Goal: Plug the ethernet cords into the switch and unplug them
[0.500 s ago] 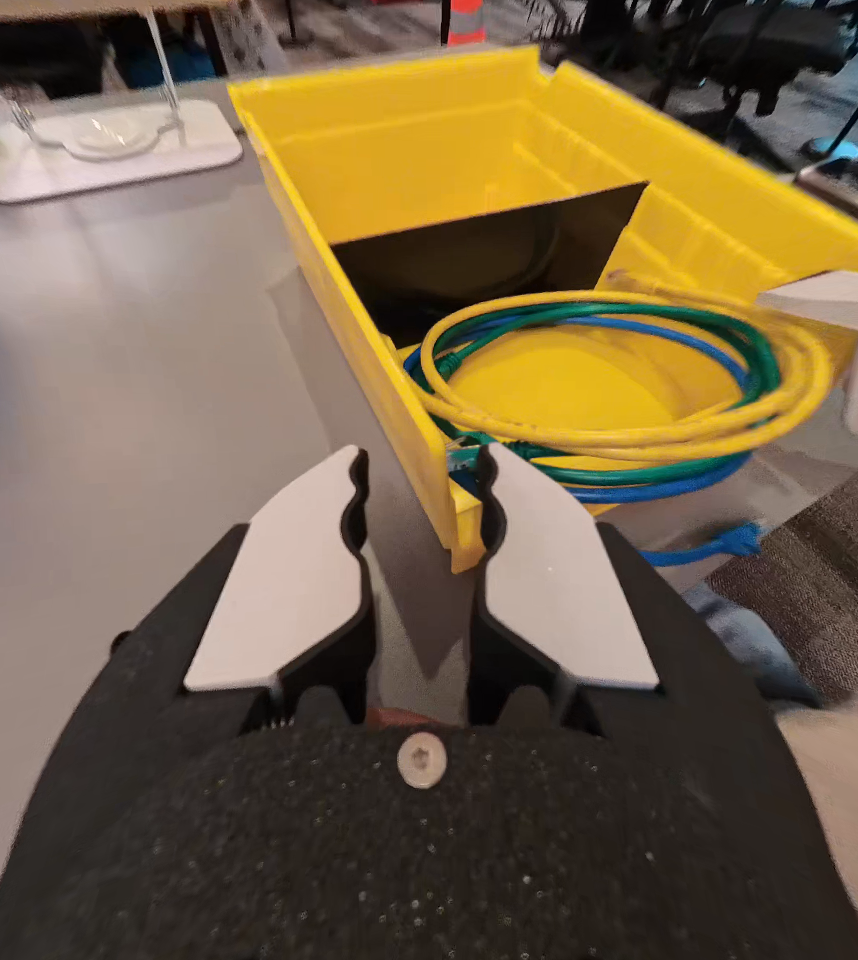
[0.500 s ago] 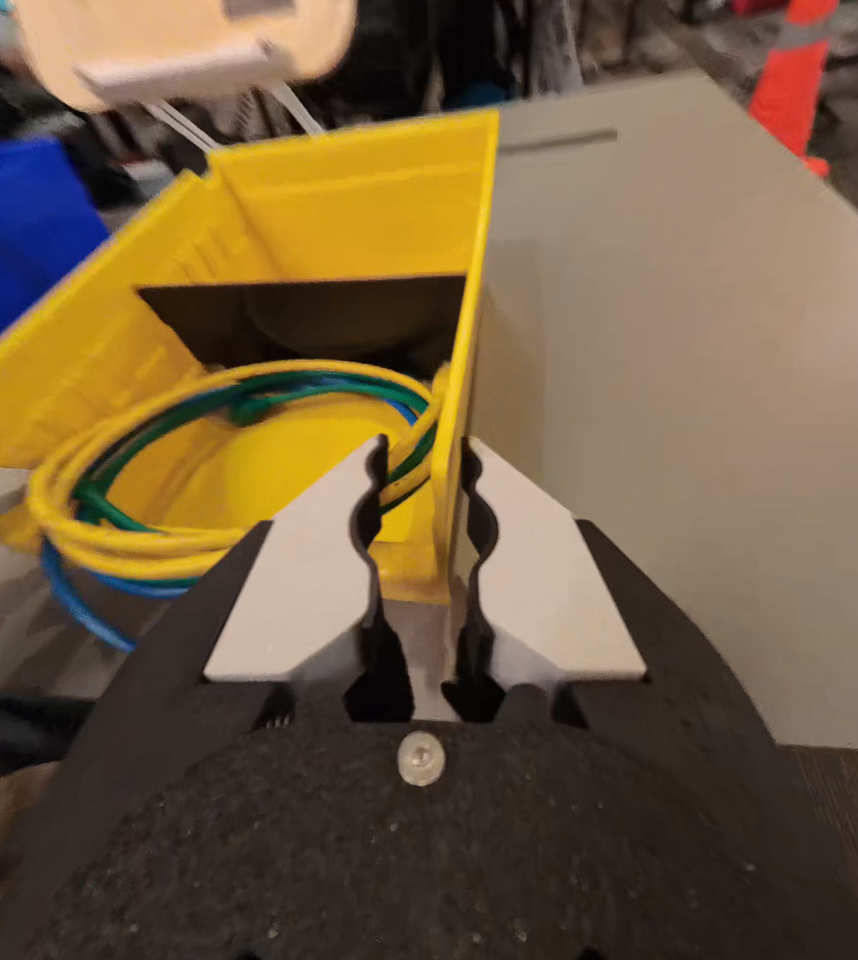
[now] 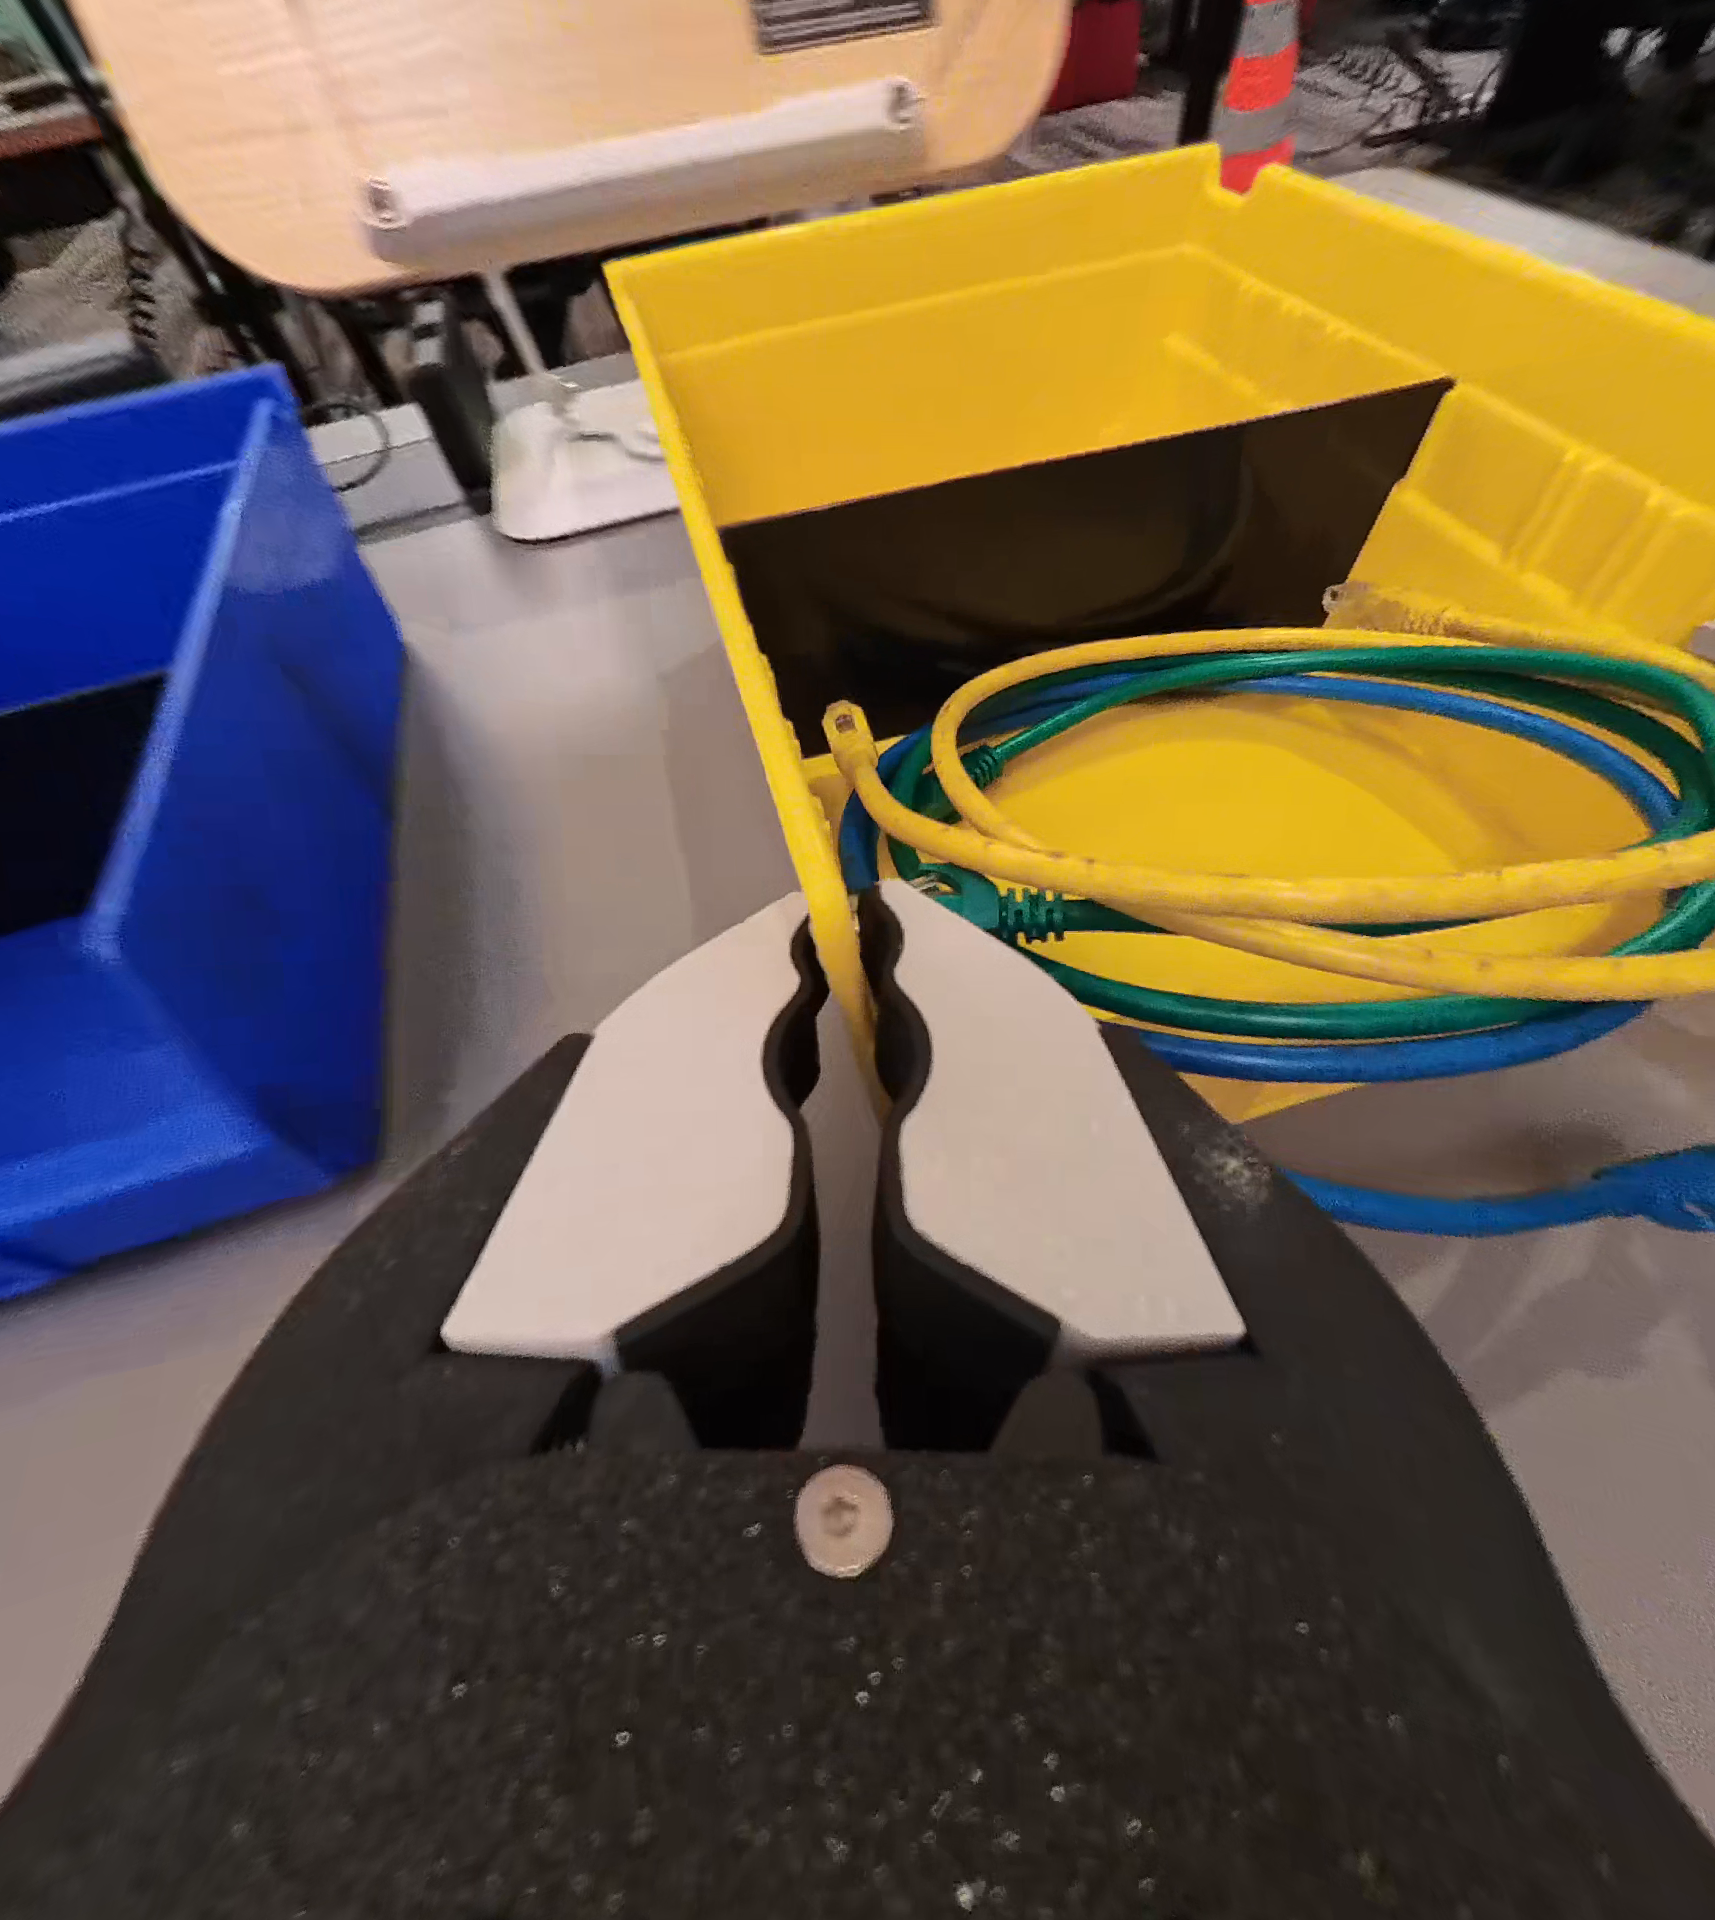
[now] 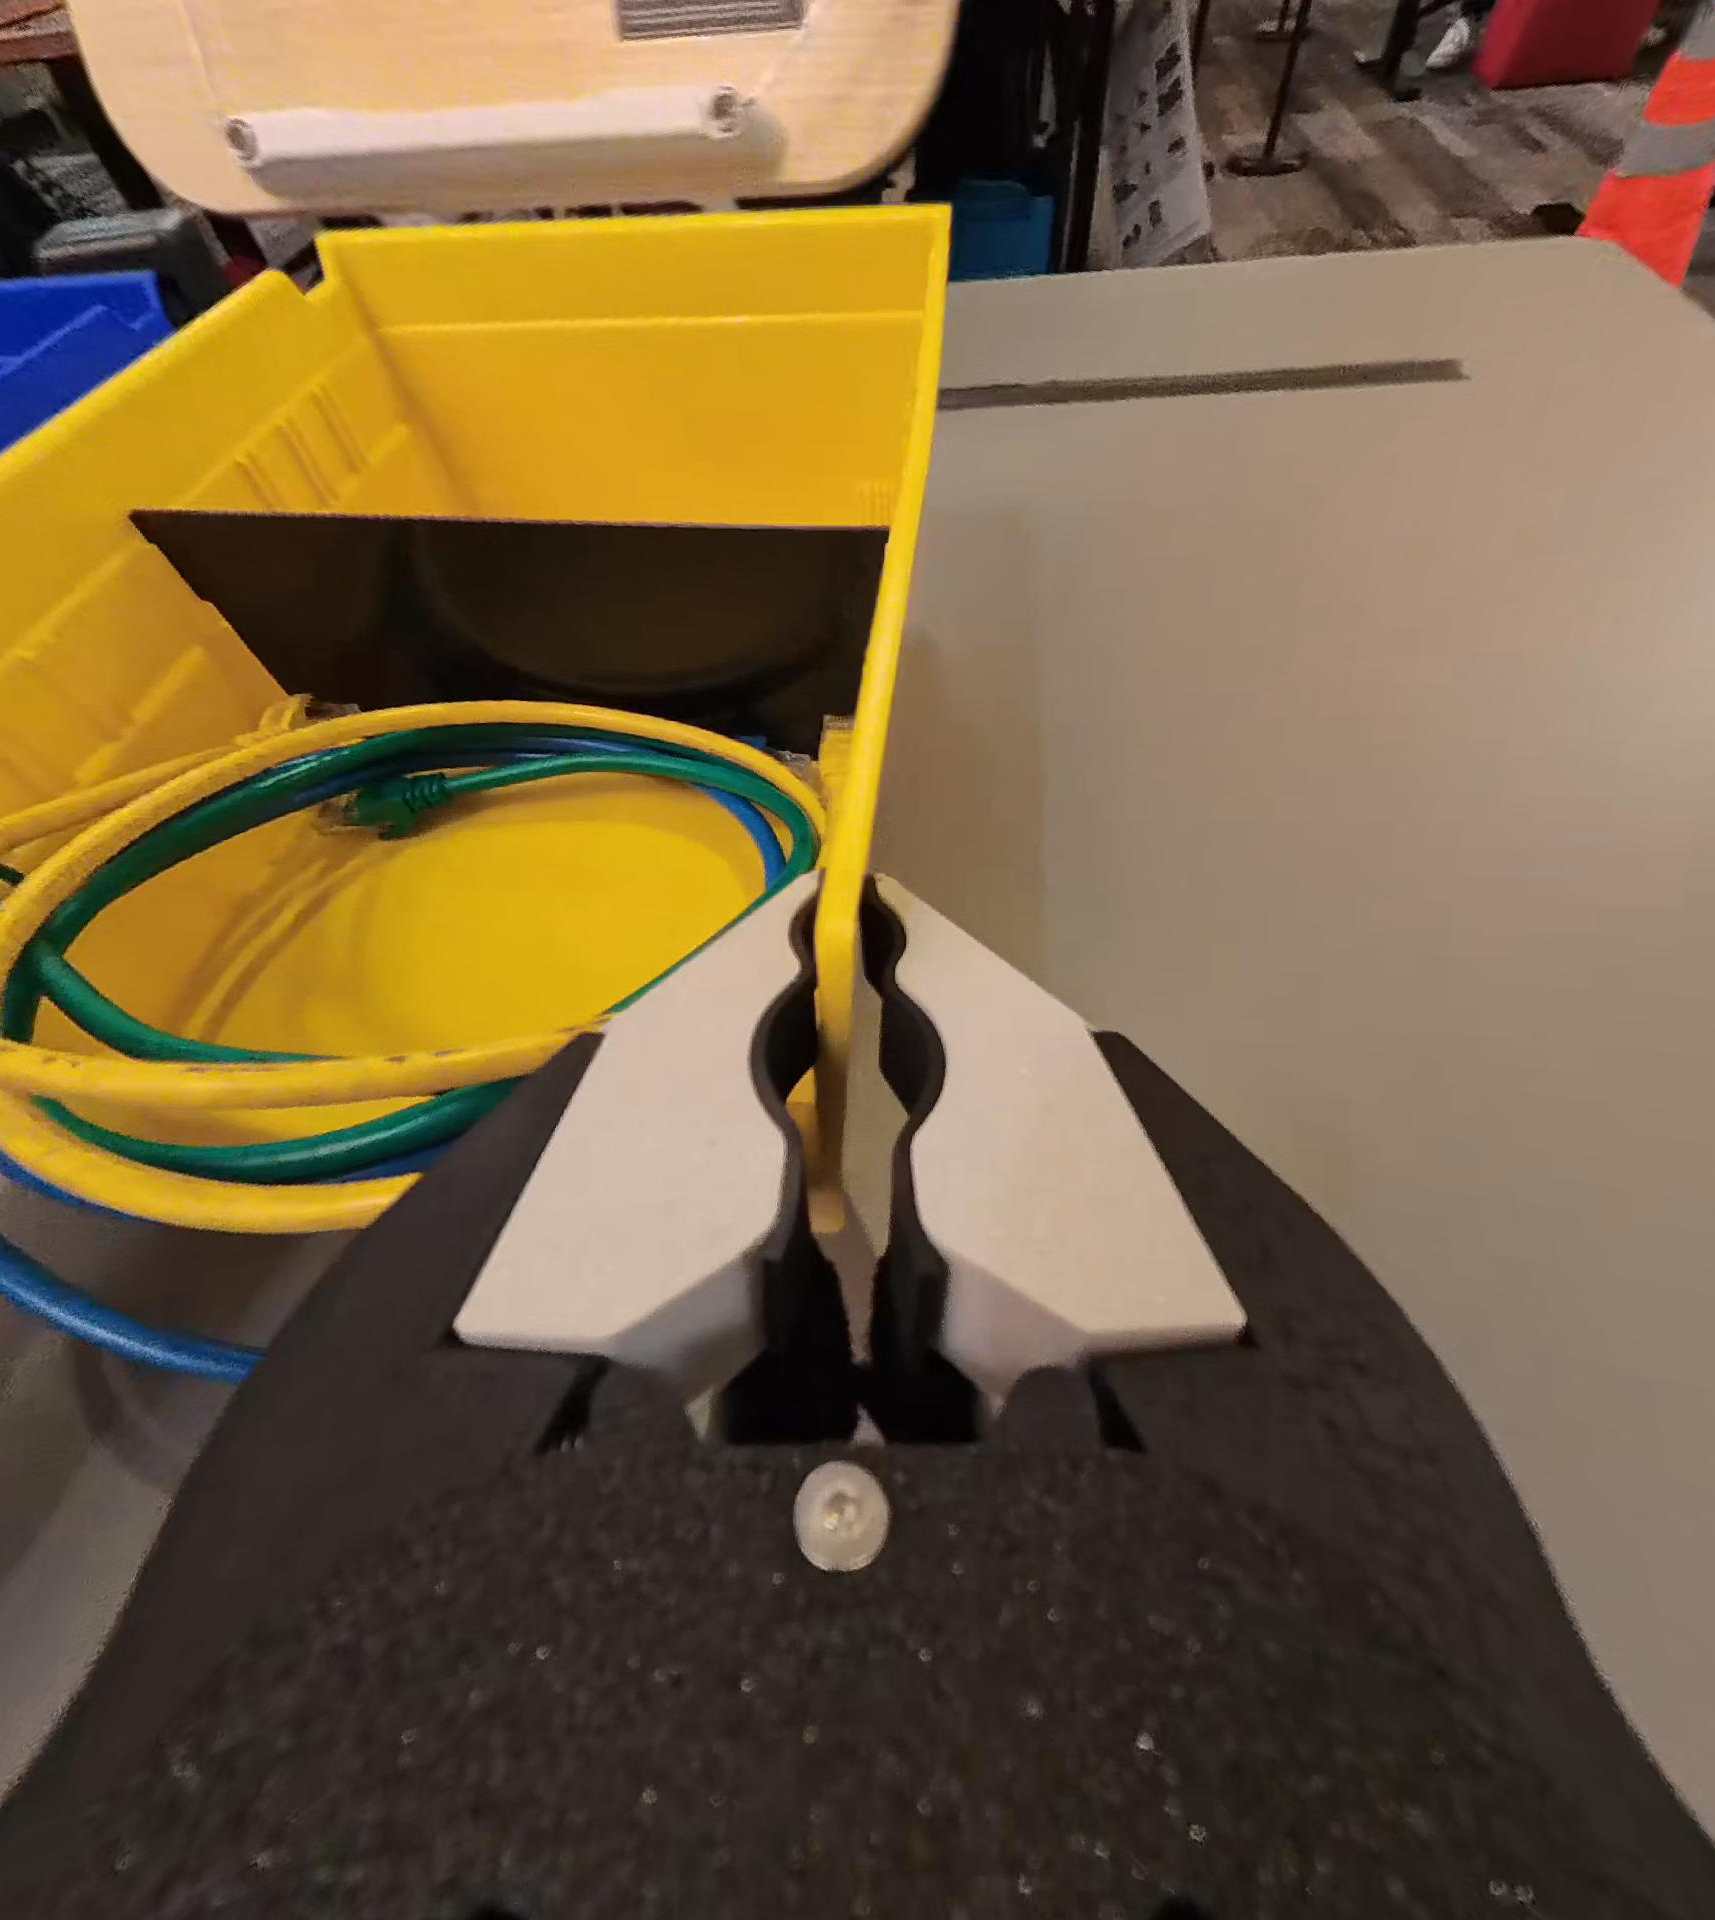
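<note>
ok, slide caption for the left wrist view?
Left gripper clamps yellow bin side wall; coiled ethernet cords inside.

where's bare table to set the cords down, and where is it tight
Bare grey table lies right of the yellow bin, up to the dark slot. A narrower strip runs between the yellow bin and the blue bin. Crowded: the yellow bin's front, full of coiled cords, with the blue cord trailing out.
</note>
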